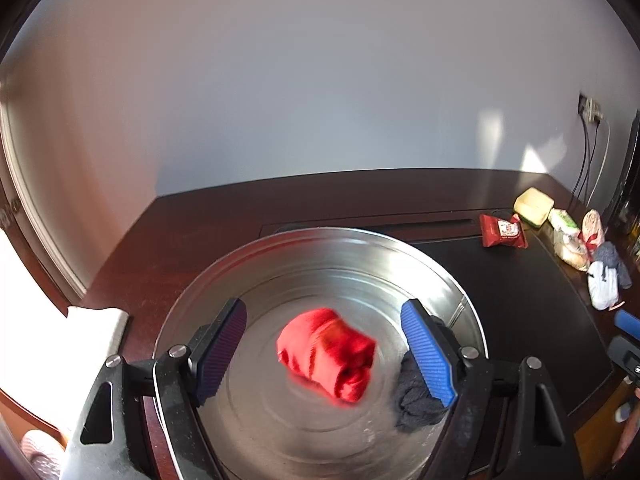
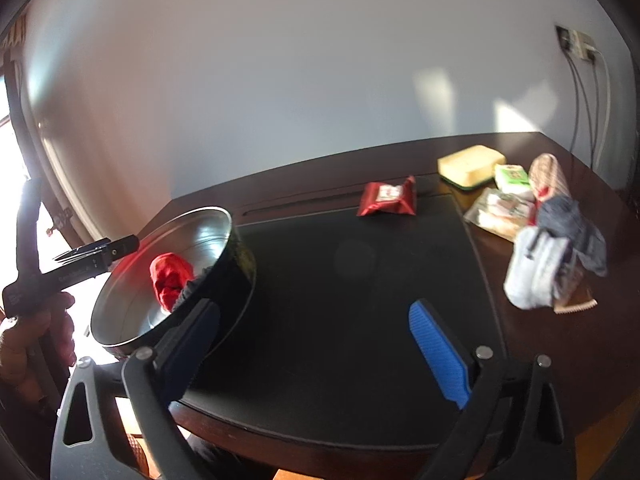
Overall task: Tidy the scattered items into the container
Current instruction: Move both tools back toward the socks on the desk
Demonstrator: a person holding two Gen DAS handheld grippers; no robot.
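Note:
A round metal tin [image 1: 304, 256] stands on the left of the desk; it also shows in the right wrist view [image 2: 120, 320]. Inside lie a red rolled sock [image 1: 330, 354], also in the right wrist view [image 2: 170, 282], and a dark sock [image 1: 416, 404]. My left gripper [image 1: 324, 348] is open above the tin, the red sock blurred between its fingers. My right gripper [image 2: 316, 344] is open and empty over the black mat [image 2: 352, 280]. A red snack packet [image 2: 386, 198], yellow sponge [image 2: 470, 166], green packet [image 2: 512, 178], clear packet [image 2: 500, 212] and grey-white socks [image 2: 552, 264] lie on the right.
The dark wooden desk [image 1: 168, 240] meets a pale wall behind. A wall socket with cables [image 2: 576, 46] is at the far right. A white folded item [image 1: 96, 320] lies left of the tin. A patterned item [image 2: 548, 174] stands behind the socks.

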